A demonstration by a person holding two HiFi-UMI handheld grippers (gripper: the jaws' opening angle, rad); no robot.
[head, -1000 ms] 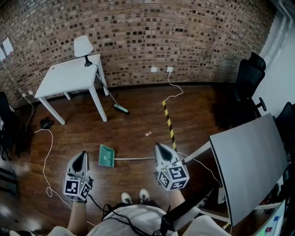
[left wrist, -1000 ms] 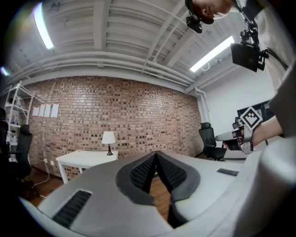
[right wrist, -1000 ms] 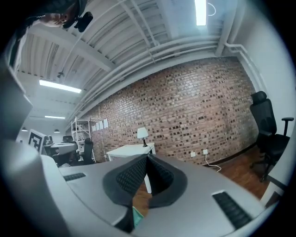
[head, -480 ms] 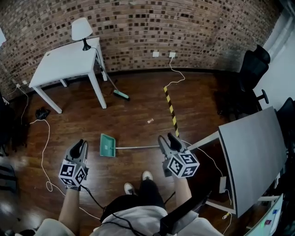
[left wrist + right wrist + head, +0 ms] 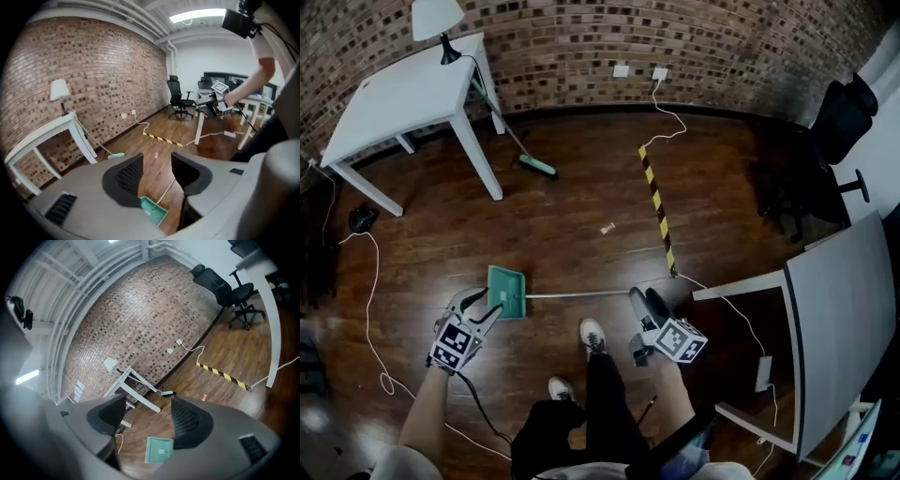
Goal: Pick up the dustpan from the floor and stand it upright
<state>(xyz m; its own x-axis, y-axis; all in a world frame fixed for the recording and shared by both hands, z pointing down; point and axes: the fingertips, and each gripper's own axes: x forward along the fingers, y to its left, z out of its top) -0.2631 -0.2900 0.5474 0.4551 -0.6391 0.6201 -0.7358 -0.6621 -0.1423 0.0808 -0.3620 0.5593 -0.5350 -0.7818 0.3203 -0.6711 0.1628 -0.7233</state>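
Jaws on the left gripper (image 5: 480, 306) stood wide apart, having just been opening, and gripped nothing. Only bare wooden floor (image 5: 553, 234) showed between the pads. Just beside it, the green dustpan (image 5: 506, 292) lay flat on that floor in front of the person's shoes (image 5: 592, 335). Its thin metal handle (image 5: 572, 295) ran rightward to end near the right gripper (image 5: 645, 302). That gripper's jaws had likewise just been opening and stood well apart, empty.

The approach looked nearly done, and the grasp was the step in hand. It would probably go best if the right gripper centred the slim handle between its pads near the free end before closing, since a rod that thin could slip out sideways. The left gripper could steady the pan's rim. Raising the handle end while the pan stayed low should pivot the dustpan upright without swinging it.

Counted from left to right:
- one white table (image 5: 389, 98)
- one table lamp (image 5: 436, 19) on it
- one broom (image 5: 537, 166) leaning against the table
- one dustpan
- two grippers
- two shoes
- one small scrap (image 5: 607, 228) on the floor
- two wall sockets (image 5: 622, 70)
- one strip of yellow-black tape (image 5: 656, 202)
- one grey desk (image 5: 834, 319)
- one office chair (image 5: 848, 103) clearly in the head view
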